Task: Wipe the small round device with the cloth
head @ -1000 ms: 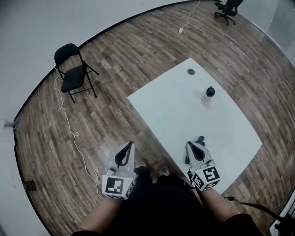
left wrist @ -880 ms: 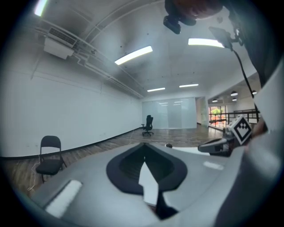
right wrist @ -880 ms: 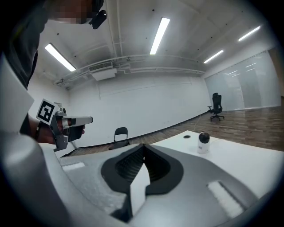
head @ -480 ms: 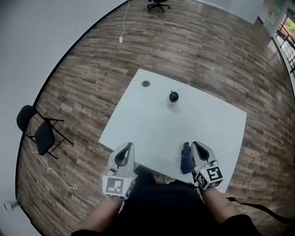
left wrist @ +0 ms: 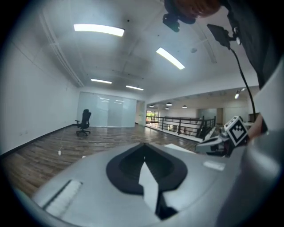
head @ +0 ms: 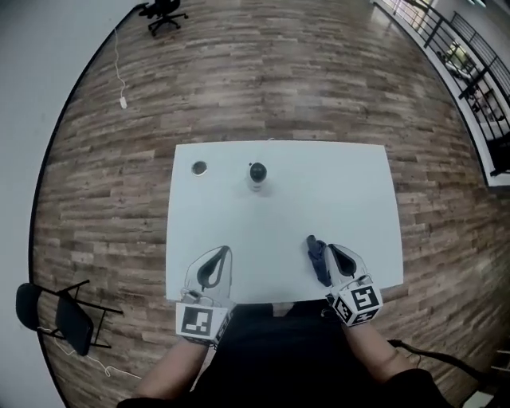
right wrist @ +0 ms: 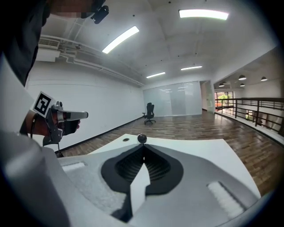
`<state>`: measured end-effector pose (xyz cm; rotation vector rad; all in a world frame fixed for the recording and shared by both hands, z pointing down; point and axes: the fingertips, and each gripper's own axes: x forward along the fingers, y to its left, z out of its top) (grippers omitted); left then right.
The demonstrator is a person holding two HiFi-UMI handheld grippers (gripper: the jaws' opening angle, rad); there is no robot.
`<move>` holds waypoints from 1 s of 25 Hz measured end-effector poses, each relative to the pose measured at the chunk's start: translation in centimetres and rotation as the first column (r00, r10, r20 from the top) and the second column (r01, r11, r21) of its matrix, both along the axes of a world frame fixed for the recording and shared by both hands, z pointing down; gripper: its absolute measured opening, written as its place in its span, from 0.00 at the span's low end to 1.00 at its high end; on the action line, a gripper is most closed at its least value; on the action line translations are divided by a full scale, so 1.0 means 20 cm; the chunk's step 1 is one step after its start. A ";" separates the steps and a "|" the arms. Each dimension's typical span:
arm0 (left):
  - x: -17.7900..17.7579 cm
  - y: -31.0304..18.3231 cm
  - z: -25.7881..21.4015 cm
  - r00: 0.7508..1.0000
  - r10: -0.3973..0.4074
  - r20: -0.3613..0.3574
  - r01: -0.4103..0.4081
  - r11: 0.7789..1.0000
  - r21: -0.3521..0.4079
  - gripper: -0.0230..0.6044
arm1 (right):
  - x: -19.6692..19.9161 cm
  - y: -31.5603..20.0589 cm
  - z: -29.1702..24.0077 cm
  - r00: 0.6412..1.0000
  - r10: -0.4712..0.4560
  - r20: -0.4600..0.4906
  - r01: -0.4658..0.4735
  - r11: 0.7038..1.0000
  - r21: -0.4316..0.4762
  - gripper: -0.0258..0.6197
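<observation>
The small round device (head: 256, 173), a black ball on a pale base, stands on the white table (head: 351, 191) towards the far left; it also shows straight ahead of the right jaws as the device (right wrist: 141, 138). A dark blue cloth (head: 316, 259) lies crumpled at the near right of the table. My right gripper (head: 331, 249) hovers just beside the cloth, jaws shut; no cloth shows between them in the right gripper view (right wrist: 143, 145). My left gripper (head: 219, 252) hangs over the table's near edge, shut and empty (left wrist: 143, 144).
A round grommet (head: 198, 167) sits in the tabletop left of the device. On the wood floor stand a black folding chair (head: 60, 319) at near left and an office chair (head: 163, 9) far off. A railing (head: 470, 72) runs at the far right.
The view has swung round, so the table now lies square in front. Both grippers came in over its near edge, the left one from above the floor. The jaws stayed shut.
</observation>
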<state>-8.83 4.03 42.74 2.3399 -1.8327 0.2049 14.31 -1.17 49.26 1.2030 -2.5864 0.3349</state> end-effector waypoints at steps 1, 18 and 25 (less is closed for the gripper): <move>-0.01 -0.02 0.02 1.000 0.024 0.012 -0.024 1.000 -0.005 0.05 | 0.02 0.01 0.01 1.000 0.019 -0.012 -0.019 1.000 -0.007 0.04; -0.09 -0.11 -0.01 0.996 0.041 0.081 -0.038 0.999 -0.031 0.05 | 0.16 0.13 0.96 0.920 -0.152 -0.361 0.002 0.924 -0.383 0.46; -0.14 -0.12 -0.03 0.995 -0.009 0.097 0.012 0.999 -0.032 0.05 | 0.15 0.13 1.11 0.896 -0.206 -0.393 -0.005 0.881 -0.473 0.45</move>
